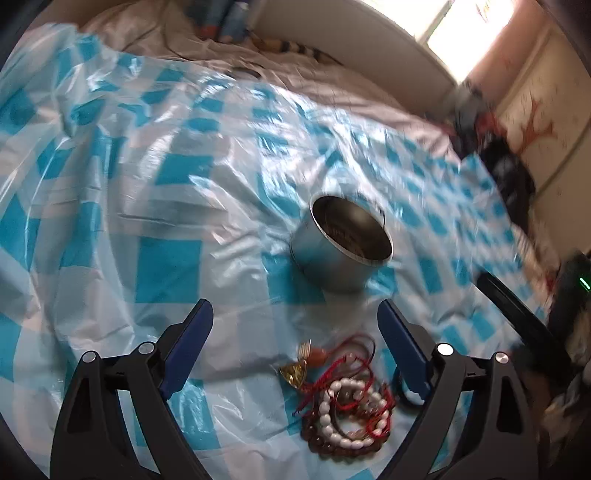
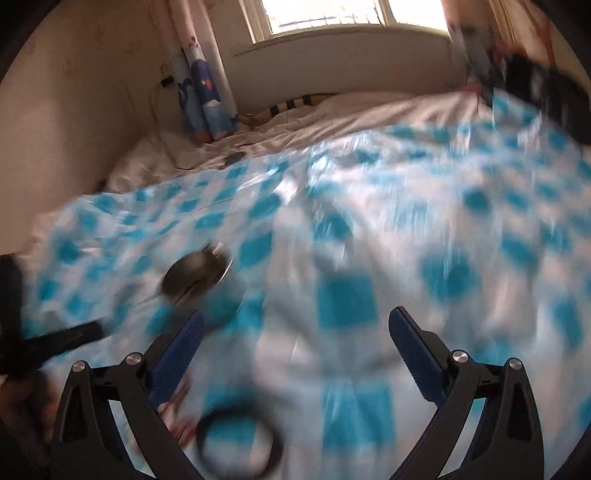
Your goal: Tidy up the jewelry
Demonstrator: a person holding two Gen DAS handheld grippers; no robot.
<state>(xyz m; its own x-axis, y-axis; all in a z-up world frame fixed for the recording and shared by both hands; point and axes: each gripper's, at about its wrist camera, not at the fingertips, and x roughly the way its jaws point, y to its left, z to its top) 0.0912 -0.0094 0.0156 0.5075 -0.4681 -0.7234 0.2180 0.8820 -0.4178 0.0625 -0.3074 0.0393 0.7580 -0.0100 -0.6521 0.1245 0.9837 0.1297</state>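
Both tools stand with jaws apart, nothing between them: left tool (image 1: 295, 314), right tool (image 2: 295, 321). Blue-checked plastic sheet (image 1: 166, 184) covers the bed. On it sits a metal cup (image 1: 343, 243); nearer lies a tangle of bead bracelets (image 1: 343, 406), and beside it a black ring (image 2: 240, 439).

daylight pours in from the window (image 2: 325, 14), blown out to pure white in both views. the glossy checked plastic sheet (image 1: 166, 206) throws glare streaks across its creases. left wrist view is fairly sharp near the middle, smeared toward the bed's far right edge. right wrist view is heavily motion-blurred, checks smudged throughout. fisheye bends everything, dark vignette in the corners.
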